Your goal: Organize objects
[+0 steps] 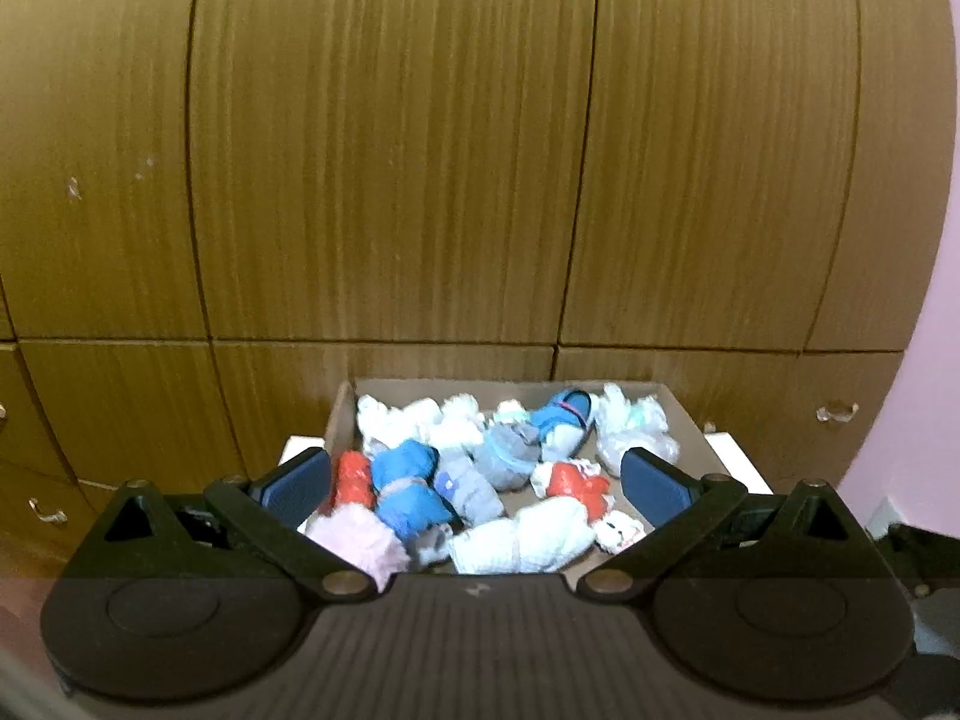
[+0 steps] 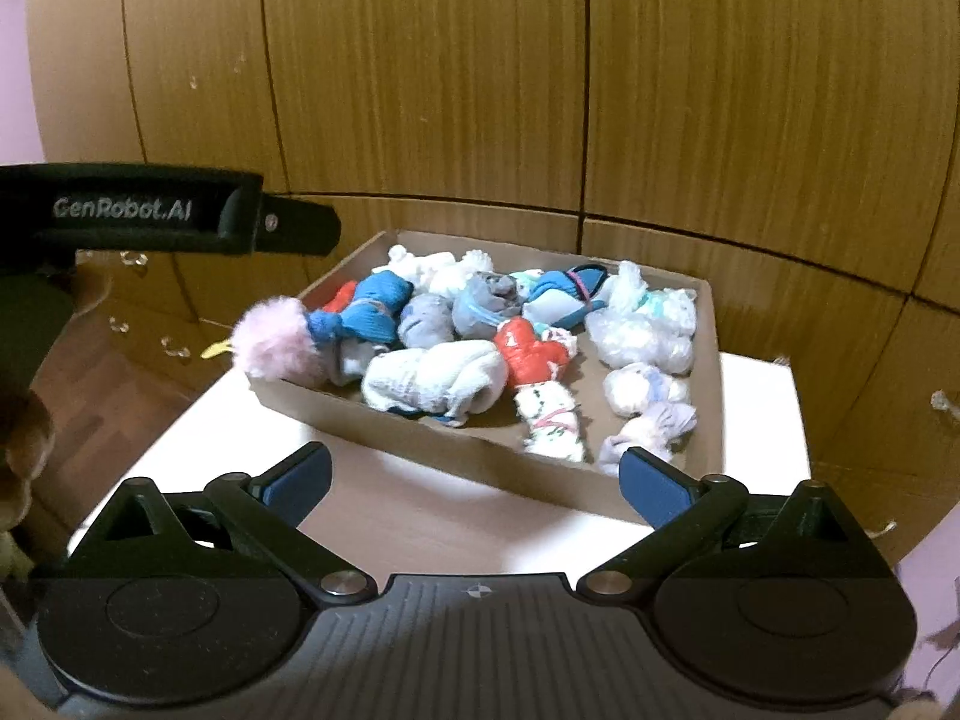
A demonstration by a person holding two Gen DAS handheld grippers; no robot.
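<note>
The only readable writing is "GenRobot.AI", white on the black body of the left tool [image 2: 300, 228], which juts in at 9 o'clock in the right wrist view. The left wrist view does not show that lettering.

A cardboard box [image 2: 480, 456] sits on a white desk [image 2: 420, 516] in front of a wooden cabinet [image 1: 390, 150]. Inside lie rolled sock bundles: a blue one [image 2: 375, 306], a red one [image 2: 528, 354], a large white one [image 2: 432, 384] and a fluffy pink one [image 2: 273, 339] hanging over the box's 9 o'clock corner.

The right tool [image 2: 474, 489] stands spread wide over the desk, short of the box, with nothing between its pads. The left tool [image 1: 474, 489] is likewise spread, framing the bundles, seemingly above them rather than touching.

Only the right wrist view shows the desk top broadly; the left view shows just slivers beside the box.
</note>
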